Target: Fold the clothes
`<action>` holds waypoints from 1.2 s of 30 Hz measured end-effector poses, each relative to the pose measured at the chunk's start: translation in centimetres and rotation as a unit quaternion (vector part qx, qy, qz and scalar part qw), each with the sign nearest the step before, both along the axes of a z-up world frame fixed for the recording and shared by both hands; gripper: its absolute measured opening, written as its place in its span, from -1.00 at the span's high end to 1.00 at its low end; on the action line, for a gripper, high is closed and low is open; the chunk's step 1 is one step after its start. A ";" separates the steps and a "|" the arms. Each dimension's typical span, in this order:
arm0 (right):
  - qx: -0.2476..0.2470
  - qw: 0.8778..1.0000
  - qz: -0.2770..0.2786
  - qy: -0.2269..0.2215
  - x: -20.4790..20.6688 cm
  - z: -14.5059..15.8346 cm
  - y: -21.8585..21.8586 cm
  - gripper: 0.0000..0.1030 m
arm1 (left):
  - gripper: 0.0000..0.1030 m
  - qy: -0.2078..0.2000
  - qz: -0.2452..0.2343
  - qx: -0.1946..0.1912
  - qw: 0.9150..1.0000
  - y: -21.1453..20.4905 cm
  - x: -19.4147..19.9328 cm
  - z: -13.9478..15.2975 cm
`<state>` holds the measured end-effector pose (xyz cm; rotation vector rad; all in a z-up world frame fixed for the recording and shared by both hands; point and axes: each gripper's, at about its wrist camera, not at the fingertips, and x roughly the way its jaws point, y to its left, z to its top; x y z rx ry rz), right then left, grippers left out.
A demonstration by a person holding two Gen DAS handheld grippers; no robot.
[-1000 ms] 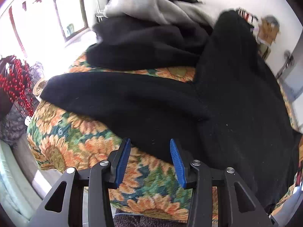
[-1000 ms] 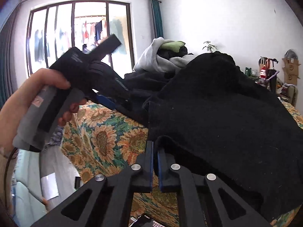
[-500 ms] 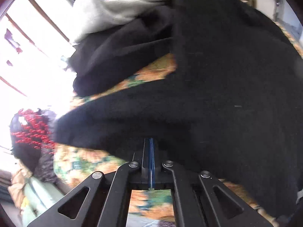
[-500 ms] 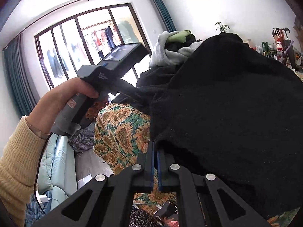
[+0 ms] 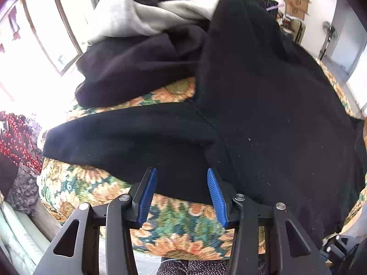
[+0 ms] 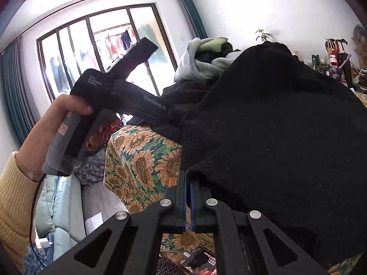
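Red berry branches (image 5: 16,137) stand at the far left of the left wrist view, below the bright window (image 5: 41,34). Right of them, the sunflower-print cloth (image 5: 96,183) covers the table, and a black sweater (image 5: 263,119) lies spread over it, one sleeve (image 5: 119,137) reaching out to the left. The left gripper (image 5: 182,178) hangs over the sweater's near edge; its blue pads (image 5: 146,192) stand apart and are opening, with nothing pressed between them, only the hem and the cloth below. Behind the sweater a second dark garment (image 5: 137,68) lies crumpled, and farther back a grey hoodie (image 5: 128,16) sits on the pile with something green on top.

In the right wrist view, a hand (image 6: 66,123) in a yellow knitted sleeve (image 6: 13,206) grips the left gripper's handle at the left. Right of it, the table's sunflower cloth hangs down. The right gripper (image 6: 188,181) is clenched on the sweater's edge, and the black fabric rises from it in a raised fold toward the right.
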<state>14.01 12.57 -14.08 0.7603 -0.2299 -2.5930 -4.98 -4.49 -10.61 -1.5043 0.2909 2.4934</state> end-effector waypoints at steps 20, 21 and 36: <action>-0.008 0.999 -0.039 0.015 -0.1 0.5 2.5 0.93 | 0.96 0.028 -0.063 -0.098 0.993 1.3 1.2 -0.2; -0.009 0.999 -0.038 0.013 -0.3 0.4 2.3 0.92 | 0.96 0.028 -0.063 -0.101 0.993 0.9 1.4 -0.1; 0.020 0.999 -0.037 0.011 0.5 -0.5 1.8 0.93 | 0.95 0.036 -0.067 -0.127 0.989 1.0 4.2 0.0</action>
